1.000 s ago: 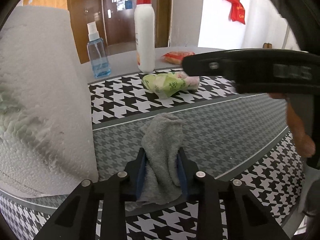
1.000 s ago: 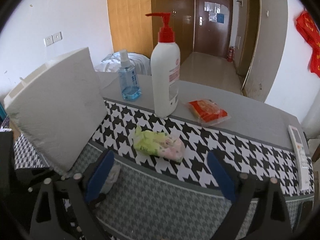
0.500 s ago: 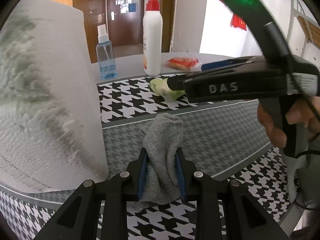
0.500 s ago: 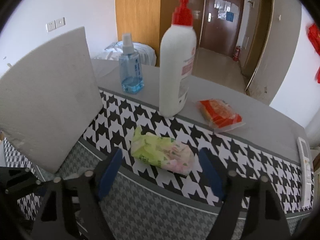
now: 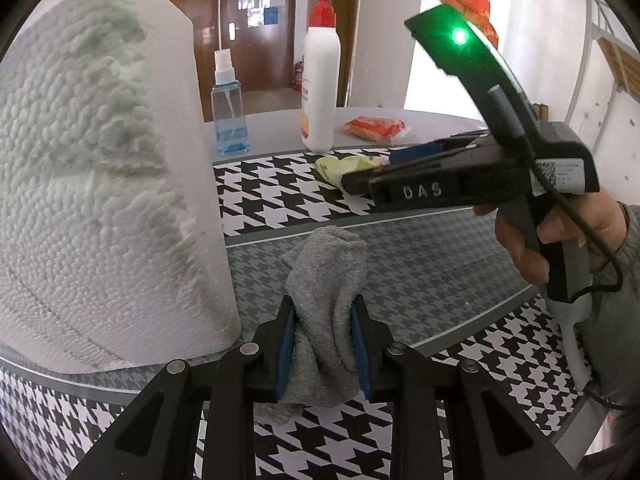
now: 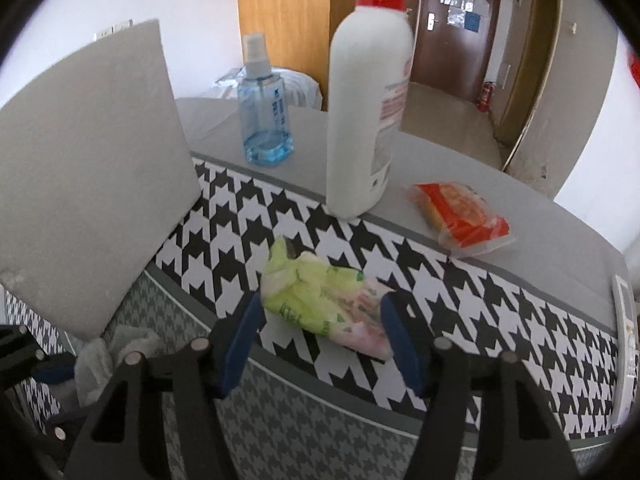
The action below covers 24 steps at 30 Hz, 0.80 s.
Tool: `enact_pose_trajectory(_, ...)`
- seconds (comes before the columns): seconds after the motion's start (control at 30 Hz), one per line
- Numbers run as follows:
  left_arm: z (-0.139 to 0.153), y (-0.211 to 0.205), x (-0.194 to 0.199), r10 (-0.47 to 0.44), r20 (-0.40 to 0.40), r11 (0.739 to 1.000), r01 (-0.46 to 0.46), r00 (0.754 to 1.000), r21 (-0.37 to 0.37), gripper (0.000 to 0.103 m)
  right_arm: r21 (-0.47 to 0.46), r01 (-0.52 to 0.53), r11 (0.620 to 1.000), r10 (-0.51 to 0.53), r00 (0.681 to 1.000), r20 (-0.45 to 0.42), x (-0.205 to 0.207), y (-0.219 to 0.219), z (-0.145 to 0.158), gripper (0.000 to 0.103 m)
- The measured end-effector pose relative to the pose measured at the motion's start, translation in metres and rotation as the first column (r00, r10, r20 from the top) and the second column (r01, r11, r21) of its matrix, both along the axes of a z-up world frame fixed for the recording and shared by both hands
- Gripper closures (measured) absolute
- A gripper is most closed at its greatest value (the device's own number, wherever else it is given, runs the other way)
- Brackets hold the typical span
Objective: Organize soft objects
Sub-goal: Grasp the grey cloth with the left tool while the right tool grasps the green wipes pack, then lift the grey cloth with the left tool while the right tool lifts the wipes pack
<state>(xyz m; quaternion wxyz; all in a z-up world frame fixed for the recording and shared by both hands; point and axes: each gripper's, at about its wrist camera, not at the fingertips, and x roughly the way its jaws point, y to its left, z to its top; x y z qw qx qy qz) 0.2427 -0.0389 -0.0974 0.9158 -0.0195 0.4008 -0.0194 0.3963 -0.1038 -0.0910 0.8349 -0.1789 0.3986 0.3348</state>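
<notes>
Where lettering shows, right tool (image 5: 362, 178) reads "DAS" — other labels perhaps illegible.

white pump bottle with red top (image 6: 366, 108) upright on grey desk (image 6: 532, 224) | clear blue spray bottle (image 6: 264, 108) beside it | white remote (image 6: 625, 344) at desk edge | brown door (image 5: 258, 36) behind

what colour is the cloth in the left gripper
Grey cloth, pinched in the left gripper; clearest in the left wrist view.
</notes>
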Motion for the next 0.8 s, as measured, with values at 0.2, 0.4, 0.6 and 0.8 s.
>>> enact_pose_trajectory(0.2,0.004,0.003,-0.007,0.013,0.008,1.0,-0.013,1.0,-0.002,0.075,-0.034,0.018,0.999,-0.018,1.0,0.017,0.001,0.005,-0.004,0.048)
enact_pose_trajectory(0.4,0.014,0.006,-0.016,0.03,0.037,1.0,-0.03,0.999,-0.004,0.075,-0.008,0.055,0.998,-0.054,0.998,0.013,-0.007,-0.007,0.011,0.061)
enact_pose_trajectory(0.6,0.023,0.005,-0.026,0.025,0.062,1.0,-0.025,0.998,0.0,0.075,-0.009,0.076,0.997,-0.076,0.997,0.026,-0.026,-0.017,0.025,0.067)
enact_pose_trajectory(0.8,0.031,0.002,-0.037,0.019,0.086,1.0,-0.019,0.996,0.008,0.075,-0.015,0.094,0.995,-0.094,0.995,0.013,-0.038,-0.025,0.026,0.085)
